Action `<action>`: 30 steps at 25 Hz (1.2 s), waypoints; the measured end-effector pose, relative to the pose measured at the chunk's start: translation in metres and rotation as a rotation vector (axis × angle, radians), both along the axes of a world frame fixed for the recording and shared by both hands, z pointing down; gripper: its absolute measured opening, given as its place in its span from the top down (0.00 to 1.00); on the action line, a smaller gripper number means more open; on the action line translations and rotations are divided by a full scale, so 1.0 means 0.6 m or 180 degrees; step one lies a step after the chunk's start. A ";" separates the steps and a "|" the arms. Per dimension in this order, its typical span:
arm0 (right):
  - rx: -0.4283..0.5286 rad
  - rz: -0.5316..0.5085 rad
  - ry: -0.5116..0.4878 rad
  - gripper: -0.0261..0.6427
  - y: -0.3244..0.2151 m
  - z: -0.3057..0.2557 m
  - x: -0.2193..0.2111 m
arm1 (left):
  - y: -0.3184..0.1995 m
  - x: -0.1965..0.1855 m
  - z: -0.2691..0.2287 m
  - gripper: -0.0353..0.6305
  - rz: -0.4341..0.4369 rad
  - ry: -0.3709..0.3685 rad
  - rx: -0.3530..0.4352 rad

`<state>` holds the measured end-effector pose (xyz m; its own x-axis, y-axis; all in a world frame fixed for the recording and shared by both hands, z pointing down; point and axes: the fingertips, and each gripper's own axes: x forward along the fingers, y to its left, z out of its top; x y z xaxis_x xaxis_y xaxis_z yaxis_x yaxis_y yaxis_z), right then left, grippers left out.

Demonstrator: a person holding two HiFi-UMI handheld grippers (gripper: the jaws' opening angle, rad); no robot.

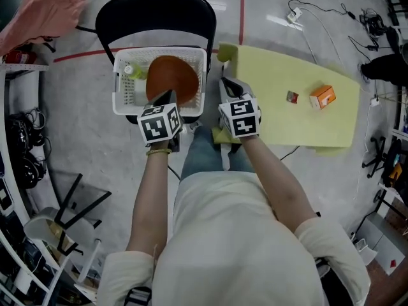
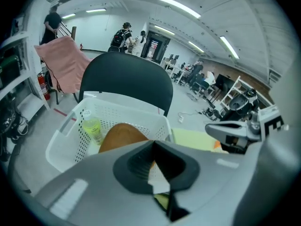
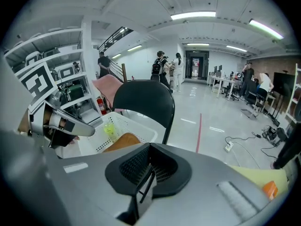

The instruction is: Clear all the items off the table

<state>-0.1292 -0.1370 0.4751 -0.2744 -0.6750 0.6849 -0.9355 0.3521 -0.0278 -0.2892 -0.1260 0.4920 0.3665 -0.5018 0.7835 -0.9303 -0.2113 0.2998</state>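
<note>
A person holds the left gripper [image 1: 168,97] and the right gripper [image 1: 227,83] side by side. The left hangs over the front rim of a white basket [image 1: 116,81] that rests on a black chair [image 1: 156,14]. The right is just beside the basket, at the near corner of the table [image 1: 280,123]. Both grippers have their jaws pressed together with nothing between them.

The basket is hard plastic with perforated walls. It holds a smooth, round orange-brown dish [image 1: 171,76], perhaps a plate or shallow bowl, and a clear bottle of yellow-green drink [image 1: 130,72] lying beside it.

The table has a flat, pale yellow-green top with rounded corners. Two things lie on it, well apart from the grippers: a small orange carton [image 1: 322,97] with crisp edges, and just beside it a smaller dark reddish item [image 1: 292,97], too small to identify.

The job looks partly done. The sensible next step is probably to send the right gripper across to the carton, spreading its jaws before arrival. It should close on two flat opposite faces, gently, since thin card would likely dent.
</note>
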 end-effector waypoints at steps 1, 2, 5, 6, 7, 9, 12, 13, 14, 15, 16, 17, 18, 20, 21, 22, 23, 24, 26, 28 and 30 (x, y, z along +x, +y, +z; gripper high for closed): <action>-0.0003 0.0018 -0.0005 0.96 0.006 -0.002 0.010 | 0.003 0.013 -0.004 0.93 0.0036 0.0008 0.0005; -0.0005 0.0036 -0.0010 0.96 0.012 -0.004 0.021 | 0.006 0.027 -0.008 0.93 0.0076 0.0015 0.0013; 0.0014 0.0123 -0.0021 0.96 0.030 -0.011 0.063 | 0.014 0.075 -0.021 0.93 0.0225 0.0024 0.0046; 0.0019 0.0156 -0.0025 0.96 0.035 -0.014 0.077 | 0.017 0.092 -0.024 0.93 0.0270 0.0027 0.0056; 0.0018 0.0189 -0.0028 0.96 0.041 -0.017 0.092 | 0.020 0.109 -0.028 0.93 0.0308 0.0032 0.0067; 0.0011 0.0252 -0.0033 0.96 0.054 -0.022 0.124 | 0.025 0.143 -0.033 0.93 0.0371 0.0052 0.0084; 0.0007 0.0348 -0.0038 0.96 0.073 -0.024 0.178 | 0.034 0.195 -0.037 0.93 0.0463 0.0078 0.0096; 0.0003 0.0376 -0.0037 0.96 0.078 -0.024 0.196 | 0.037 0.212 -0.039 0.93 0.0488 0.0086 0.0102; -0.0001 0.0400 -0.0036 0.96 0.083 -0.024 0.213 | 0.039 0.229 -0.040 0.93 0.0505 0.0097 0.0106; -0.0006 0.0422 -0.0037 0.96 0.088 -0.024 0.230 | 0.042 0.245 -0.041 0.93 0.0516 0.0110 0.0105; -0.0010 0.0443 -0.0037 0.96 0.093 -0.023 0.247 | 0.046 0.261 -0.040 0.93 0.0527 0.0123 0.0101; -0.0012 0.0463 -0.0037 0.96 0.098 -0.022 0.265 | 0.049 0.278 -0.040 0.93 0.0541 0.0134 0.0093; -0.0013 0.0484 -0.0036 0.96 0.102 -0.021 0.281 | 0.053 0.294 -0.039 0.93 0.0559 0.0145 0.0085; -0.0019 0.0533 -0.0040 0.96 0.110 -0.019 0.312 | 0.060 0.326 -0.037 0.93 0.0605 0.0163 0.0075; -0.0025 0.0560 -0.0043 0.96 0.114 -0.019 0.326 | 0.063 0.341 -0.037 0.93 0.0630 0.0170 0.0075; -0.0031 0.0588 -0.0046 0.96 0.117 -0.017 0.341 | 0.067 0.356 -0.036 0.93 0.0654 0.0178 0.0075; -0.0036 0.0616 -0.0050 0.96 0.120 -0.015 0.356 | 0.070 0.372 -0.034 0.93 0.0675 0.0185 0.0074; -0.0042 0.0646 -0.0052 0.96 0.124 -0.012 0.371 | 0.074 0.387 -0.031 0.93 0.0696 0.0192 0.0070; -0.0052 0.0703 -0.0047 0.96 0.132 -0.004 0.401 | 0.083 0.416 -0.024 0.93 0.0745 0.0197 0.0055; -0.0063 0.0755 -0.0030 0.96 0.140 0.005 0.430 | 0.092 0.443 -0.016 0.93 0.0795 0.0197 0.0034; -0.0086 0.0801 -0.0008 0.96 0.149 0.016 0.457 | 0.102 0.468 -0.005 0.93 0.0841 0.0199 0.0012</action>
